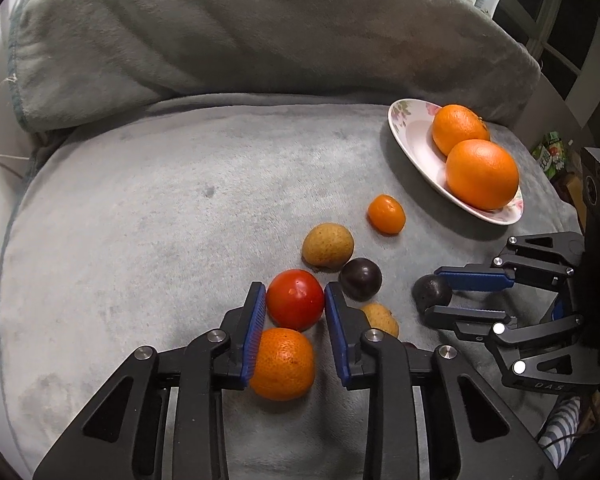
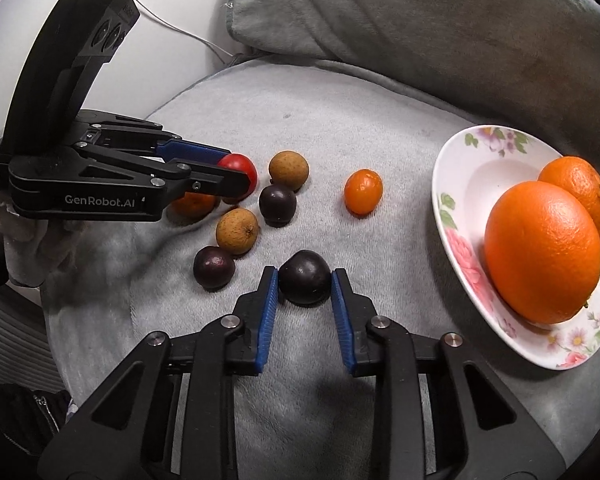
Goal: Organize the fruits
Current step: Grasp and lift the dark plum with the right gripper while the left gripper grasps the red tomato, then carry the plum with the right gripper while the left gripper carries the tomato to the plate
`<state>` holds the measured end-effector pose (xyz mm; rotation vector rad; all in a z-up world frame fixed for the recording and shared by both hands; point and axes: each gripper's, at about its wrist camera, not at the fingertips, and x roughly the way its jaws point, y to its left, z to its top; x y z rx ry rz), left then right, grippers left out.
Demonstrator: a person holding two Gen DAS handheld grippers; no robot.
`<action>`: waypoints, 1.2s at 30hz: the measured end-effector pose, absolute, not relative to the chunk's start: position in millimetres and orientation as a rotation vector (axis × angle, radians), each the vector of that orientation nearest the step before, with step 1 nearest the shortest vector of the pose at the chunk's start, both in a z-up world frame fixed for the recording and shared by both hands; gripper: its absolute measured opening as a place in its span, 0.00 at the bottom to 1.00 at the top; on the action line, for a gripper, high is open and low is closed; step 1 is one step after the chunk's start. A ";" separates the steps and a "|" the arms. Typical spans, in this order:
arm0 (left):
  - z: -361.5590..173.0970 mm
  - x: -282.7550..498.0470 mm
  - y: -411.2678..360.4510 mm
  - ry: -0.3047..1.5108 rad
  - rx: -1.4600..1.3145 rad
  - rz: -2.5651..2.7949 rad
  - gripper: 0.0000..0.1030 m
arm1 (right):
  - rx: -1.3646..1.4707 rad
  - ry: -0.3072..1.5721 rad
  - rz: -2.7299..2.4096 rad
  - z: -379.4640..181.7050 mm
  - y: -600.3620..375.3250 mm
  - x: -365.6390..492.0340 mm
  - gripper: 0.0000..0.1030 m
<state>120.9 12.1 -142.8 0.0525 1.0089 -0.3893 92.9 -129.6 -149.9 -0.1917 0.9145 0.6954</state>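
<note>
The left tongs (image 1: pixel 295 306) reach forward low over a grey blanket (image 1: pixel 140 220), their blue pads set on either side of a red tomato (image 1: pixel 295 299); both pads appear to touch its skin, so they look clenched on it, and it sits near or on the blanket. Just under the near pad lies a mandarin (image 1: pixel 284 364), beside it rather than between the pads. The right tongs (image 2: pixel 305 284) also point forward and slightly down, with a dark plum (image 2: pixel 305 282) between their tips. The left pad touches the plum; whether the right pad does I cannot tell, so the grip is not clear.

The right wrist view shows the left tongs from the side, held level by a hand in a pale glove (image 2: pixel 24 240), and a second dark plum (image 2: pixel 214 267) close to a tan fruit (image 2: pixel 237 230). The left wrist view shows the right tongs from the side at the right edge, tips around the dark plum.

Between the two tongs lie another tan fruit (image 1: pixel 328 246), a third dark plum (image 1: pixel 360 279) and a small orange fruit (image 1: pixel 386 214). A flowered plate (image 2: pixel 460 184) sits to the right and holds two oranges (image 2: pixel 543 252) touching each other. A grey pillow (image 1: pixel 240 28) lies behind.
</note>
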 end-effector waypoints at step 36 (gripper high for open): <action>-99.5 131.8 -11.0 0.841 -0.170 -0.484 0.27 | 0.004 0.718 0.484 -85.8 -238.9 80.8 0.26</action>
